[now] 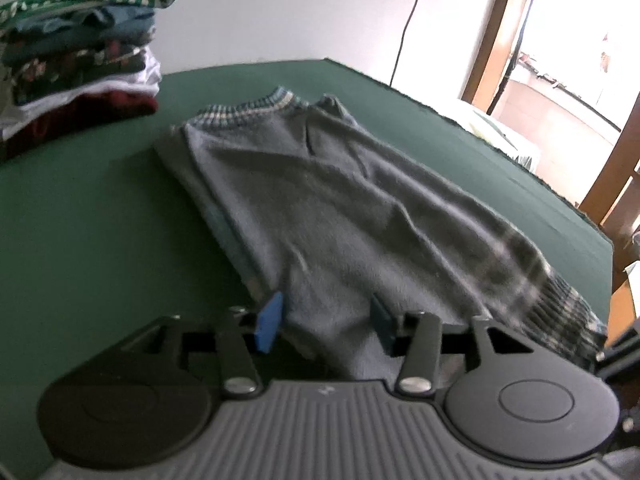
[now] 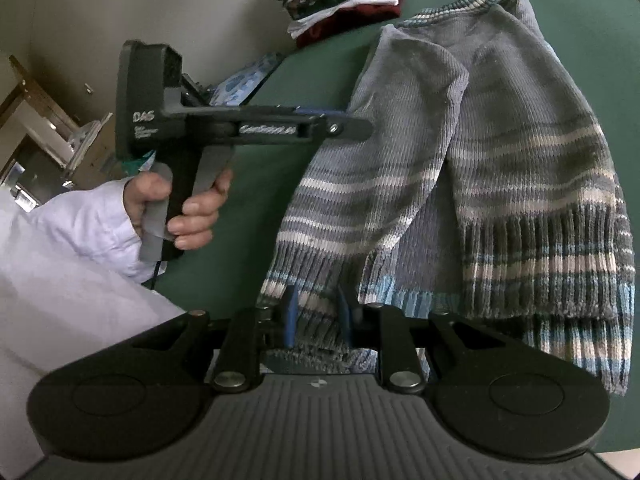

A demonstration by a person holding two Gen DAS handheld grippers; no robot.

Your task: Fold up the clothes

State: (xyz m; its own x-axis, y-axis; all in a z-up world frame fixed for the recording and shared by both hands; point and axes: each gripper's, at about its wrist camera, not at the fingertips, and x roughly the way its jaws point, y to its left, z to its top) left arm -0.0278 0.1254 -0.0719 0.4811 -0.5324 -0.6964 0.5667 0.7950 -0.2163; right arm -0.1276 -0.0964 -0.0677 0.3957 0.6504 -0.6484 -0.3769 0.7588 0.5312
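Ribbed hem of the grey striped sweater (image 2: 472, 152) was pinched in the right gripper (image 2: 318, 316).

Spread on the green table (image 1: 80, 216), the sweater was laid with sleeves folded inward, presumably for the next fold; a stack of folded clothes (image 1: 76, 52) was kept beyond it (finished pieces, apparently). The left gripper (image 1: 326, 320) was held half open, with cloth between but unclamped.
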